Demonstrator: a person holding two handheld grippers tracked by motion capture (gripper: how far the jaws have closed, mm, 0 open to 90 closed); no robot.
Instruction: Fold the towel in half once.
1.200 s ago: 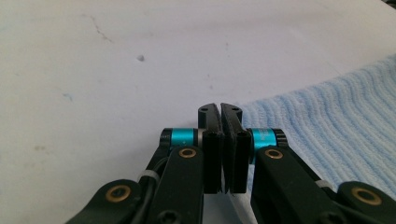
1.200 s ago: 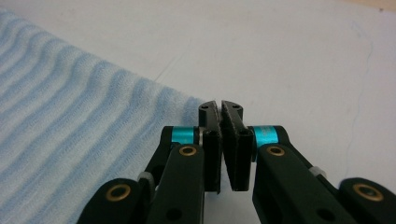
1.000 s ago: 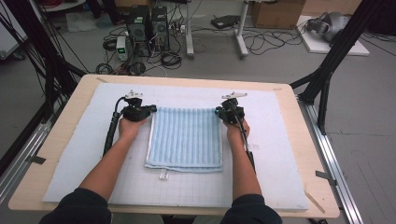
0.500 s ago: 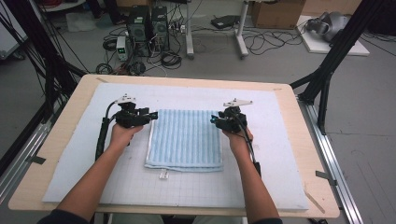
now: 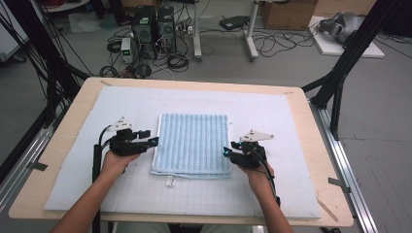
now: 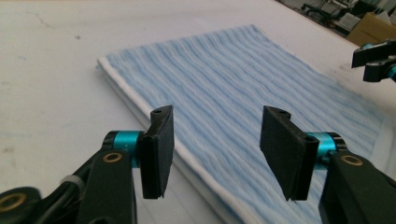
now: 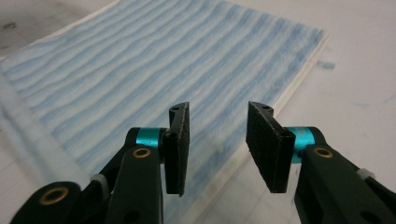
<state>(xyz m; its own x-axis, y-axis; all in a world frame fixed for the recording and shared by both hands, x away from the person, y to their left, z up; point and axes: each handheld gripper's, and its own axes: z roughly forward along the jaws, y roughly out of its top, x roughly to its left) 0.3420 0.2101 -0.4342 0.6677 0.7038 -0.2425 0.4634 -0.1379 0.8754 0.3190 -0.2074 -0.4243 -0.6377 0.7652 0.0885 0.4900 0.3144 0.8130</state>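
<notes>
A folded blue-and-white striped towel (image 5: pixel 193 143) lies flat in the middle of the white mat (image 5: pixel 291 145). My left gripper (image 5: pixel 148 142) hovers just off the towel's left edge near its front corner, pointing in at it. Its jaws opened wide and have just been closing a little; they stand open with nothing between them (image 6: pixel 215 149), the towel (image 6: pixel 224 79) lying beyond them. My right gripper (image 5: pixel 227 152) sits at the towel's right edge near the front corner. Its jaws have just been opening and stand open and empty (image 7: pixel 217 144) over the towel's edge (image 7: pixel 163 60). The right gripper's (image 6: pixel 376 63) tips show across the towel.
The mat covers most of a wooden table (image 5: pixel 320 121). A small white tag (image 5: pixel 170 182) sticks out from the towel's near edge. Black frame posts (image 5: pixel 340 73) stand at the table's sides. Computers and cables (image 5: pixel 155 29) lie on the floor beyond.
Both hands have drawn back from the towel's far corners toward the person, along its side edges. Both grippers went from shut to open. The towel has stayed in place.
</notes>
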